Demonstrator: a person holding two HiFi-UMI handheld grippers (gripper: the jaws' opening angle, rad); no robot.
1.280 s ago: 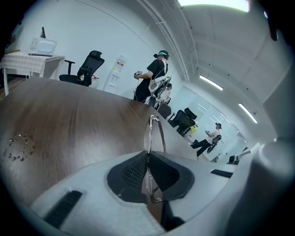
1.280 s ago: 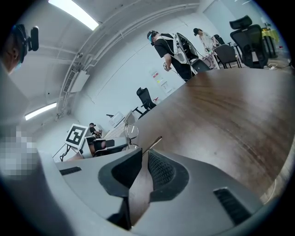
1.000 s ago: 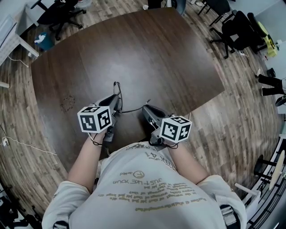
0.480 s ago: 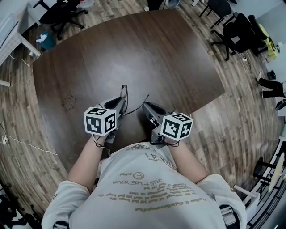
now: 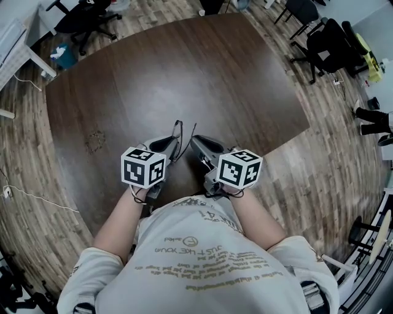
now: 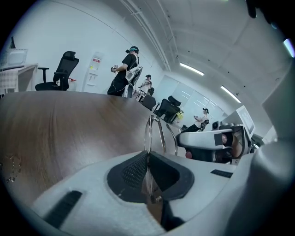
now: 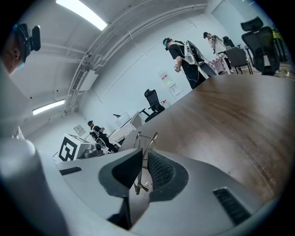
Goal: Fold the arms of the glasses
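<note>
A thin wire-framed pair of glasses (image 5: 178, 132) hangs just above the dark brown table (image 5: 184, 67), held between both grippers close to my body. My left gripper (image 5: 172, 145) is shut on the front frame; in the left gripper view the lens (image 6: 148, 133) stands edge-on out of the pads, with both arms (image 6: 162, 134) trailing toward the right gripper (image 6: 209, 140). My right gripper (image 5: 194, 143) is shut on one thin arm (image 7: 148, 146) that runs between its pads (image 7: 159, 170). The two grippers' tips almost meet.
The table's front edge (image 5: 184, 193) lies just below the grippers, with wooden floor around it. Office chairs (image 5: 328, 37) stand at the far right and far left (image 5: 83, 18). People (image 6: 124, 69) stand well beyond the table's far side.
The left gripper has moved right toward the right one. The glasses arm, stretched sideways between the grippers a second ago, has swung up close to the frame.
</note>
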